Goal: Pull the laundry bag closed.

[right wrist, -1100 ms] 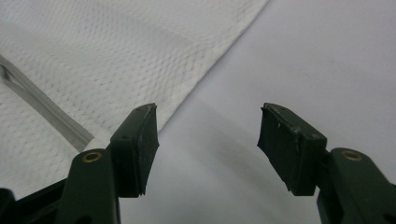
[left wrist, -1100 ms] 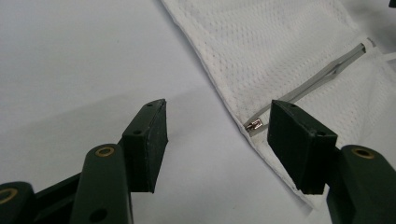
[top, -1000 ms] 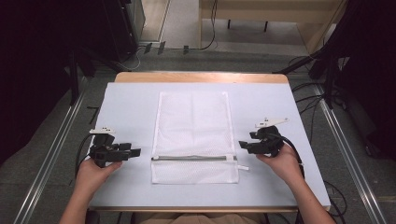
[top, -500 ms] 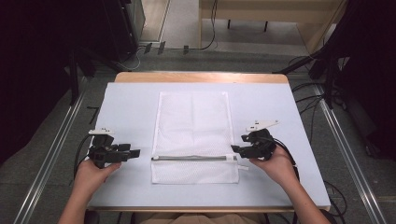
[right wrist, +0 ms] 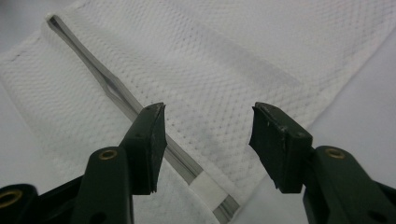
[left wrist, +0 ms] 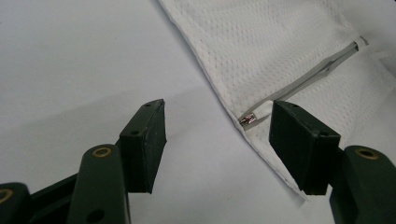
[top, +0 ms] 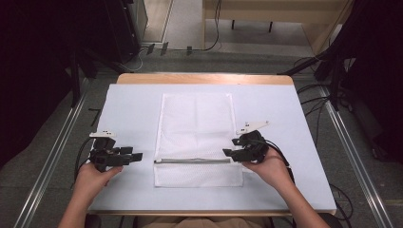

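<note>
White mesh zip bag, flat, mid-table

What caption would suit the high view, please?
Two open black grippers, left and right, flank a white mesh zipper bag.

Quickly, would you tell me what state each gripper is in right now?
Left gripper: open, holding nothing, beside the mesh bag.
Right gripper: open, holding nothing, over the bag's zipper end.

White mesh cloth bag, dimpled weave, grey zip with small shiny metal pull; table covered in smooth matt pale sheet, bare wood along far edge; gripper jaws matt dark plastic, brass-look rivets.
</note>
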Tool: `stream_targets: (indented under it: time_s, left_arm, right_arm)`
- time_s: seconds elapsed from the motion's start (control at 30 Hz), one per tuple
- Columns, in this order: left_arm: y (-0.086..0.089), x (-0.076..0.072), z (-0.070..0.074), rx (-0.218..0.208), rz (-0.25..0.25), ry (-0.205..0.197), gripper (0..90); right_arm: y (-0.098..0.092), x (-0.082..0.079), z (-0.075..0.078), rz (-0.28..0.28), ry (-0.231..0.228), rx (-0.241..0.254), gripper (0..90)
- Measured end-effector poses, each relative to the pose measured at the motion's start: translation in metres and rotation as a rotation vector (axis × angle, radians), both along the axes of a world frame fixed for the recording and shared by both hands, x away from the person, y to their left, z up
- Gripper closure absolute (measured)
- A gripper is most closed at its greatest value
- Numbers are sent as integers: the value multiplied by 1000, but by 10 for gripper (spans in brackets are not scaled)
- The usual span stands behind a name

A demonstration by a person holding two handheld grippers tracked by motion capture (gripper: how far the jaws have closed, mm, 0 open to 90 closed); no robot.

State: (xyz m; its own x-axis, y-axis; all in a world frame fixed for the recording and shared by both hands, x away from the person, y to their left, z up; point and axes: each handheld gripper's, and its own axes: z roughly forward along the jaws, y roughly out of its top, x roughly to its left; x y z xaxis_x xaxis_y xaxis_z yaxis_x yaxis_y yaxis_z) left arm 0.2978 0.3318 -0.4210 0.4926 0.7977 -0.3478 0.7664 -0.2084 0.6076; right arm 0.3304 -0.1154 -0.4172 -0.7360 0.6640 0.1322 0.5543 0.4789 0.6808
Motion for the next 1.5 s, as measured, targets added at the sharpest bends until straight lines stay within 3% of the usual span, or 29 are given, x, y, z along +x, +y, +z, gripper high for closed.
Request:
stream_targets:
  time_s: [0.63, 1.5]
  left_arm:
    - [1, 0, 0, 9, -1, -3, 371]
    - [0, 0, 0, 10, -2, -15, 371]
  right_arm:
    - [55, 2, 4, 113, 13, 15, 550]
    - [125, -1, -2, 242, 53, 13, 665]
